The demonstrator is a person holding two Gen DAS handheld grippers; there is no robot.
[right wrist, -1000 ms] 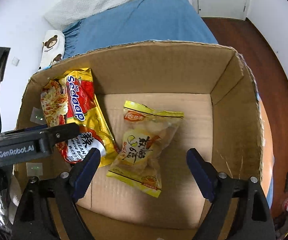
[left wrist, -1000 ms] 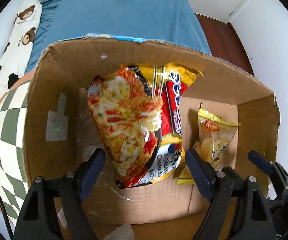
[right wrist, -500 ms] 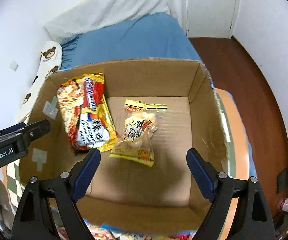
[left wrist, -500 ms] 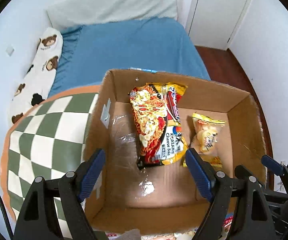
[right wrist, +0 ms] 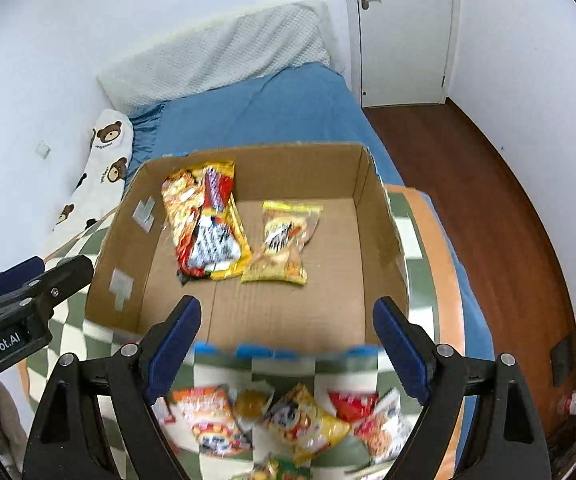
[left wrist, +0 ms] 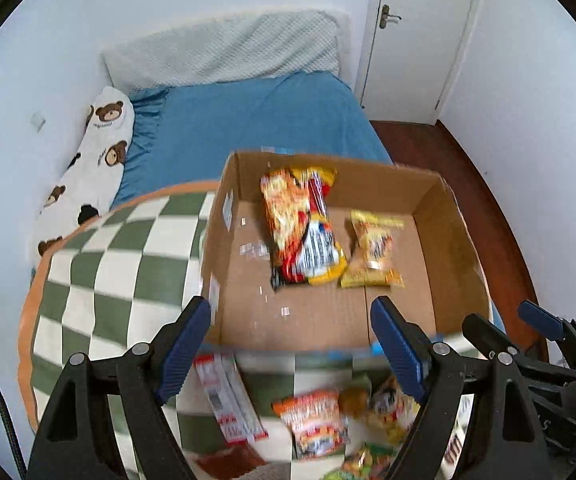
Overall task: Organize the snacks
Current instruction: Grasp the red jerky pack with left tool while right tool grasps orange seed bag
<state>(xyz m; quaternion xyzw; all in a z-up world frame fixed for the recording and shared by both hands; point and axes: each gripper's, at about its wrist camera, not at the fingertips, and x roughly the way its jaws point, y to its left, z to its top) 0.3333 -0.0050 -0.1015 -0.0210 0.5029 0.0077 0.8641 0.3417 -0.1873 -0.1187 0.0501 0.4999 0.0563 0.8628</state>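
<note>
An open cardboard box (left wrist: pixel 444 216) (right wrist: pixel 376 216) stands on a green-and-white checkered cloth. Inside lie a red-and-yellow noodle packet (left wrist: pixel 304 228) (right wrist: pixel 205 224) and a smaller yellow snack bag (left wrist: pixel 374 250) (right wrist: pixel 281 240), side by side. Several loose snack packets (left wrist: pixel 316 424) (right wrist: pixel 304 420) lie on the cloth in front of the box. My left gripper (left wrist: pixel 290 344) hangs open above the box's near edge with nothing between its fingers. My right gripper (right wrist: pixel 288 344) is open and empty too, above the same edge. Each gripper shows at the side of the other's view.
The checkered cloth (left wrist: pixel 119 264) with an orange border covers a round surface beside a blue bed (left wrist: pixel 255 124) with a bear-print pillow (left wrist: pixel 95 160). Dark wood floor (right wrist: pixel 488 200) and a white door (right wrist: pixel 400 32) lie to the right.
Both grippers have pulled up and back out of the box, still open and empty. The box now looks smaller, and the loose packets in front of it have come into view.
</note>
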